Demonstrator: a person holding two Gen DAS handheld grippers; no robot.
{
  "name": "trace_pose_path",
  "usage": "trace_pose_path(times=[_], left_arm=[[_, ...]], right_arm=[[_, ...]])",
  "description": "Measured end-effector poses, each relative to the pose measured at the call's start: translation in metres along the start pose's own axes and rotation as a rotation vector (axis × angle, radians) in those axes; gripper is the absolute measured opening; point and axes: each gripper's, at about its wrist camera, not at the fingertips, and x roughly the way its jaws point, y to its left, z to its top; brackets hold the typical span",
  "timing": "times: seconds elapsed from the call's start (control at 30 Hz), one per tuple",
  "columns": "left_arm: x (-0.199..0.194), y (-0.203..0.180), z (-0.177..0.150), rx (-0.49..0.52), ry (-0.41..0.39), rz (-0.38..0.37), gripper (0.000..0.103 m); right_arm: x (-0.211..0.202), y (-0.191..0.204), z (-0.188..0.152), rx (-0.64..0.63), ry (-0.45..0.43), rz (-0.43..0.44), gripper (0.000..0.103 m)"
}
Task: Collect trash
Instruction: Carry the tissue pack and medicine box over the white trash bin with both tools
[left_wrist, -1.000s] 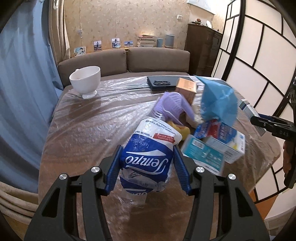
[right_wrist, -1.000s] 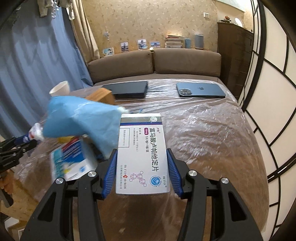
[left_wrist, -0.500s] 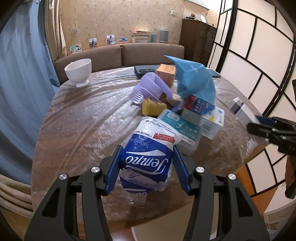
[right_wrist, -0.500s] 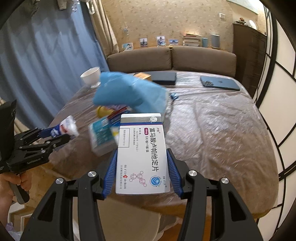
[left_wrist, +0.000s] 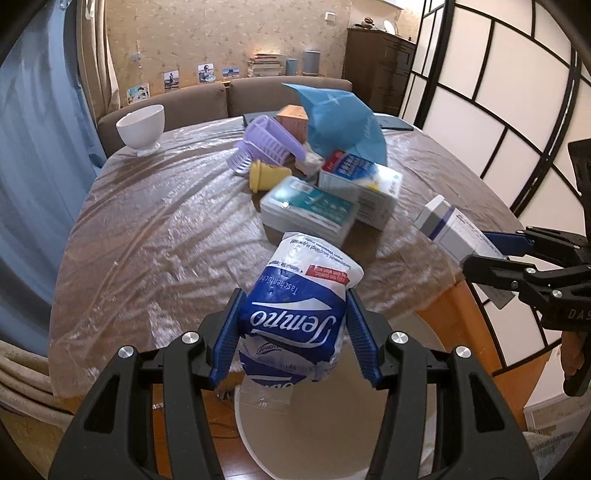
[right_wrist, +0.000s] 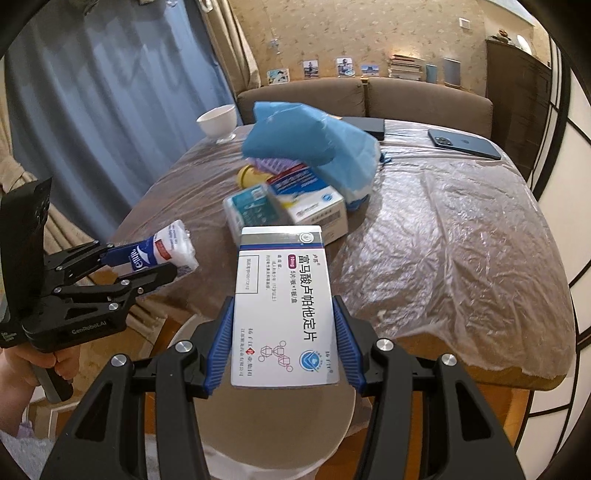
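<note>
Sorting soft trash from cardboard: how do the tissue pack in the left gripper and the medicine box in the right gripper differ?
The tissue pack is a soft, crumpled blue-and-white plastic wrapper; the medicine box is a rigid, flat, white carton. The pack bulges between the left gripper's fingers; the box keeps straight edges in the right gripper. Both are clamped and held beyond the table edge.

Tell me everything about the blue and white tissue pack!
The tissue pack is a soft, crinkly plastic packet, white at the top with a blue band that says Tempo and a small red label. It looks squashed in the middle, where the left gripper pinches it between blue ribbed pads. It is held up in the air past the table edge, its white end pointing toward the table. Nothing else touches it.
</note>
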Motion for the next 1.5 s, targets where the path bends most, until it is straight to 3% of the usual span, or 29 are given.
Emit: trace_pose_path(times=[0.77,1.5], left_arm=[[-0.010,-0.024,-0.045,0.042,0.083,-0.068,0.055],[0.028,-0.032,-0.081,0.066,0.205,-0.049,0.055]], right_arm=[[0.002,0.013,-0.040,-0.029,0.120,0.079,0.050],[0.043,0.020,-0.069,-0.047,0.231,0.070,0.050]])
